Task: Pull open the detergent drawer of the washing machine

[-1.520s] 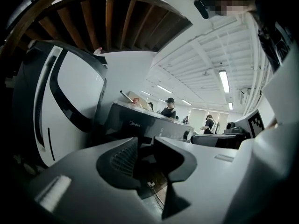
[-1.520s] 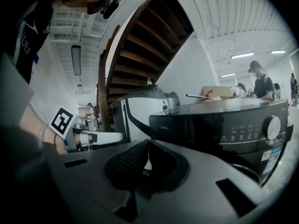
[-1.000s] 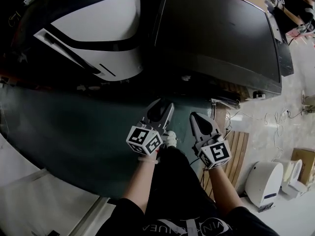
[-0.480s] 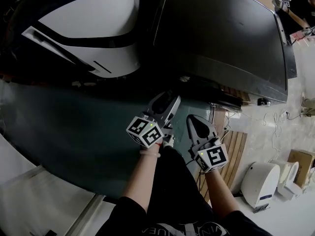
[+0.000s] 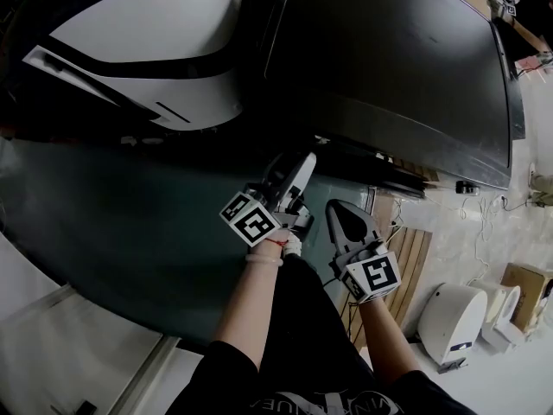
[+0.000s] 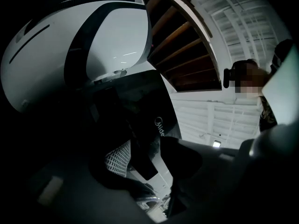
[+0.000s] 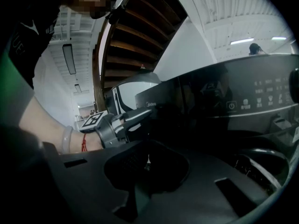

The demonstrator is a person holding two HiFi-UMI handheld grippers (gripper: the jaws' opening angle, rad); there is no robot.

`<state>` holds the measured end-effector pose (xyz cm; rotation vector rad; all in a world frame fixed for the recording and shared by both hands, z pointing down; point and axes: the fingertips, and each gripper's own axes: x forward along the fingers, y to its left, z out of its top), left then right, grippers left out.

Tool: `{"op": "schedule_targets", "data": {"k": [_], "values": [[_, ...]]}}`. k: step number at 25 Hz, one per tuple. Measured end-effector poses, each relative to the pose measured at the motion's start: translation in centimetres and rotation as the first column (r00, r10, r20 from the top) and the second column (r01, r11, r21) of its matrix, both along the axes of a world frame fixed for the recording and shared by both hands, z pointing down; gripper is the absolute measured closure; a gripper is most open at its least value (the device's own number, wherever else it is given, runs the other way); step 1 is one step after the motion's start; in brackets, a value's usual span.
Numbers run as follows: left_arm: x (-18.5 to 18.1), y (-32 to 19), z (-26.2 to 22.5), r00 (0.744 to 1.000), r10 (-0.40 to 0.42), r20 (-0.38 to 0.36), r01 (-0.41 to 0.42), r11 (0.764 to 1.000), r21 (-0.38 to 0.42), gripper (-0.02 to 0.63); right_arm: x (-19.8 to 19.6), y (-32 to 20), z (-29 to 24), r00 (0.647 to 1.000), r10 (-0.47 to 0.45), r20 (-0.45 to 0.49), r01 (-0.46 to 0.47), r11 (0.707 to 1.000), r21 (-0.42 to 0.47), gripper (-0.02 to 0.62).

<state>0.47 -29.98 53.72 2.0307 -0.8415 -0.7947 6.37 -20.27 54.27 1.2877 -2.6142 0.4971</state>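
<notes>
We record the washing machine (image 5: 389,50), dark-bodied, at the upper right of the head view. A white rounded appliance (image 5: 147,41) stands close on its left, and a dark green floor mat (image 5: 130,232) lies before both. Off to the right are a wooden slatted board (image 5: 416,258), a small white unit (image 5: 449,322) and a cardboard box (image 5: 529,288); we cannot see into the box.

The detergent drawer (image 6: 149,101) is the dark panel bearing the maker's logo. It sits at the left end of the machine's front, left of the control panel (image 7: 266,97). We cannot tell whether it is pulled out at all, and its inside does not show.

The left gripper (image 5: 302,164) is up at that corner. Its jaws have just been opening and stand wide apart, with a dark edge of the front between them; we see no pad pressing on it. The right gripper (image 5: 343,213) hangs just beside the left one, short of the machine, with its jaws together on nothing.
</notes>
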Motion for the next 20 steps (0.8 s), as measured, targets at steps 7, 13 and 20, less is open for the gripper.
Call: {"op": "schedule_targets", "data": {"k": [7,13,20], "values": [[0.1,-0.4,-0.2,0.984,-0.004,-0.176,0.006,1.0,0.01,0.422,0.6,-0.9,0.6,0.999,0.03,0.031,-0.029,0.999,-0.035,0.583],[-0.2,-0.8,-0.3,0.956,-0.032,-0.292,0.034,0.999,0.0,0.45,0.6,-1.3,0.3,0.996,0.041,0.079,-0.04,0.999,-0.024,0.583],[-0.1,-0.7,-0.1,0.946,-0.038,-0.321,0.029,0.999,-0.035,0.476,0.7,-1.0,0.4,0.994,0.061,0.086,-0.058,0.998,-0.032,0.583]]}}
